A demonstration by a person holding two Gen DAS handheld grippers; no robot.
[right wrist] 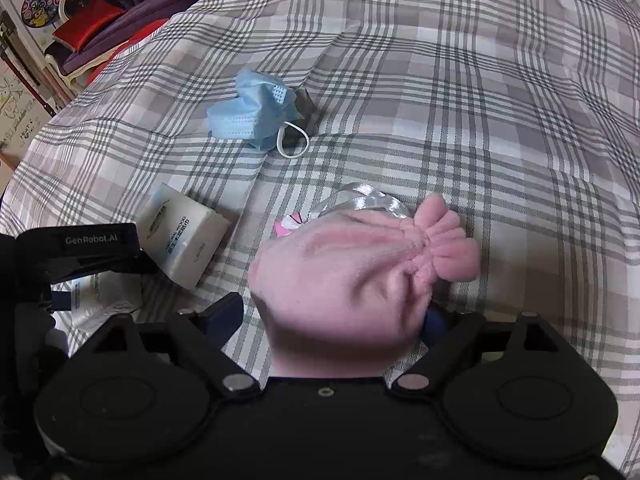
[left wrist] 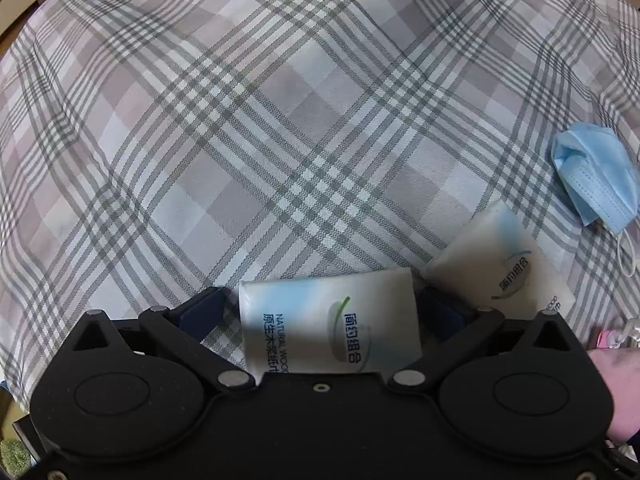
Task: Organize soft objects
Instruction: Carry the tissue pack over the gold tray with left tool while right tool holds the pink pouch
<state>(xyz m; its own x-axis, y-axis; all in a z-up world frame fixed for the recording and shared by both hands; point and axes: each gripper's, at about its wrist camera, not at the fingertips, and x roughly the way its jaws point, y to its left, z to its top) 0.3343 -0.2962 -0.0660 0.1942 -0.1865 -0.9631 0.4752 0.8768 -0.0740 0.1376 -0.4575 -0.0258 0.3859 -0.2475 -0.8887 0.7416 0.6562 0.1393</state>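
Observation:
A white tissue pack (left wrist: 328,320) lies on the plaid bedspread (left wrist: 280,120) between the spread fingers of my left gripper (left wrist: 320,308), which is open; cloth shows beside the left pad. A second tissue pack (left wrist: 500,264) rests just to its right, and a crumpled blue face mask (left wrist: 596,176) lies farther right. In the right wrist view a pink plush item (right wrist: 340,280) with a gathered end sits between the fingers of my right gripper (right wrist: 332,316), which is open and clear of it on the left. The left gripper (right wrist: 80,248) stands at the left edge over its tissue pack (right wrist: 100,300).
Clear plastic wrapping (right wrist: 368,196) with a pink tag (right wrist: 288,224) lies behind the plush item. The second tissue pack (right wrist: 184,236) and the mask (right wrist: 256,116) sit up-left of it, a dark object (right wrist: 304,100) under the mask. A purple sofa (right wrist: 100,28) stands past the bed's edge.

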